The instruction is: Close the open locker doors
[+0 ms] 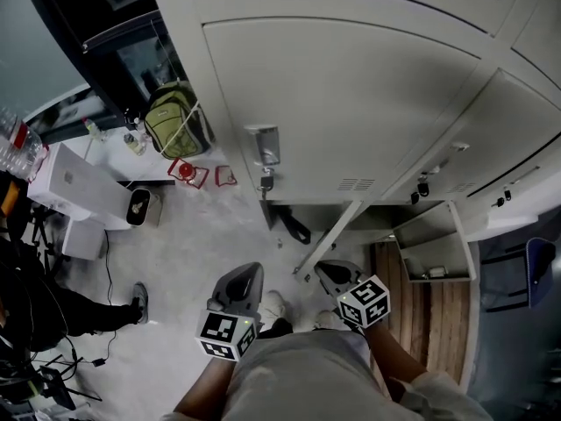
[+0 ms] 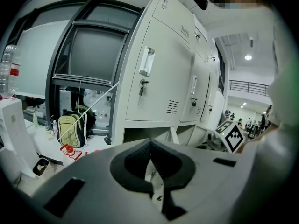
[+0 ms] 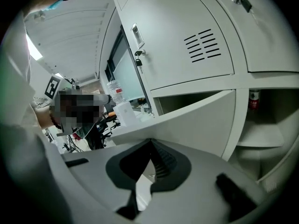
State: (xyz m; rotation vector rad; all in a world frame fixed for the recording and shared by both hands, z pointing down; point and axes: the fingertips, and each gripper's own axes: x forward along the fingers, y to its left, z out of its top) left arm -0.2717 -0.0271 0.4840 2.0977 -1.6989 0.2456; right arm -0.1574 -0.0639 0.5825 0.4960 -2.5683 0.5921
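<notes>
A bank of pale grey lockers [image 1: 351,86] fills the head view. In the bottom row one door [image 1: 331,235] swings out edge-on, and a second door [image 1: 434,246] stands open to its right. My left gripper [image 1: 250,274] hovers low, left of the first door, shut and empty. Also shut and empty, my right gripper [image 1: 331,273] sits close to that door's lower edge. In the right gripper view the open door [image 3: 187,118] slants just beyond the jaws [image 3: 150,141], with the bare compartment [image 3: 261,134] to the right. The left gripper view shows its jaws [image 2: 149,143] pointing at the open bottom lockers [image 2: 140,133].
A green backpack [image 1: 175,121], red-framed items [image 1: 188,172] and a white box [image 1: 83,182] lie on the floor at left. Another person's shoe [image 1: 138,301] and cables are at far left. A wooden floor strip [image 1: 438,314] runs under the right locker.
</notes>
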